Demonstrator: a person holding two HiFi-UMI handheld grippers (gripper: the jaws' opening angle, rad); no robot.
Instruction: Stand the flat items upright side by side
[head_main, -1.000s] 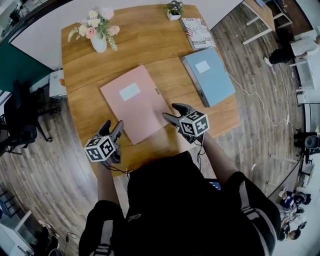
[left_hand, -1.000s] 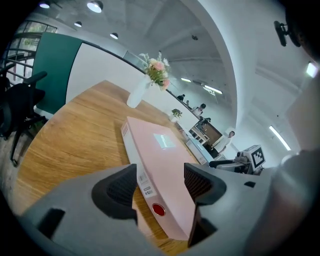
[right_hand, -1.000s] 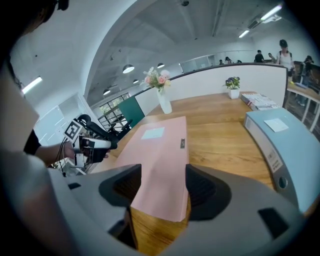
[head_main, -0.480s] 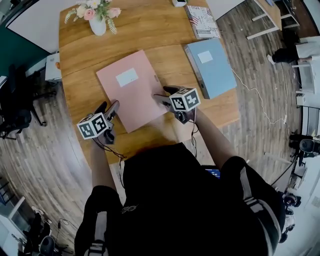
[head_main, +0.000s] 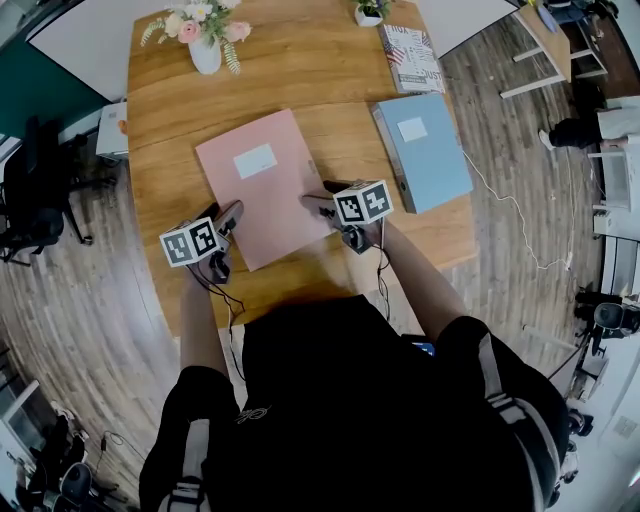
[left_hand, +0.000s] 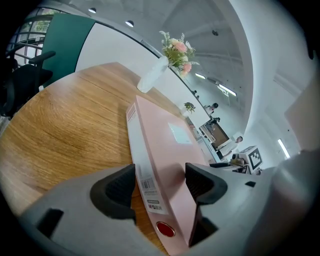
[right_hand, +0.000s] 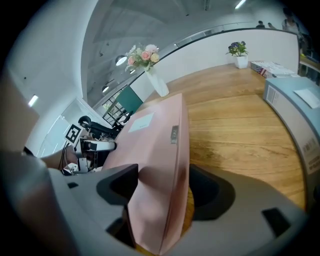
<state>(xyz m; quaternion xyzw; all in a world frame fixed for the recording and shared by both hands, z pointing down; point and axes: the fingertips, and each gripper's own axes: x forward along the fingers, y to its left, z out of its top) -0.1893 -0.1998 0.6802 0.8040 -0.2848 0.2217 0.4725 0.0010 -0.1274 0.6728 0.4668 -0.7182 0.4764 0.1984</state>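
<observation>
1. Task items. The pink binder (head_main: 265, 180) lies flat on the wooden table (head_main: 165, 200), cover and white label facing up. The blue binder (head_main: 425, 150) lies flat to its right, apart from it. Neither stands upright.

2. Left gripper (head_main: 224, 212). You hold it at the pink binder's near left corner, angled downward. Its jaws are spread and straddle that corner: one pad sits just beside the labelled spine, the other over the cover. No view confirms that the pads press.

3. Right gripper (head_main: 316, 193). You hold it at the pink binder's near right edge. Its jaws have just been opening and stand wide, with the binder's edge between them. One pad lies close against the cover; the other stands clear of the edge.

4. Surroundings. A white vase of flowers (head_main: 205, 50) stands at the table's far left. A small potted plant (head_main: 370, 12) and a stack of magazines (head_main: 412, 58) sit at the far right, well apart from both binders.
</observation>
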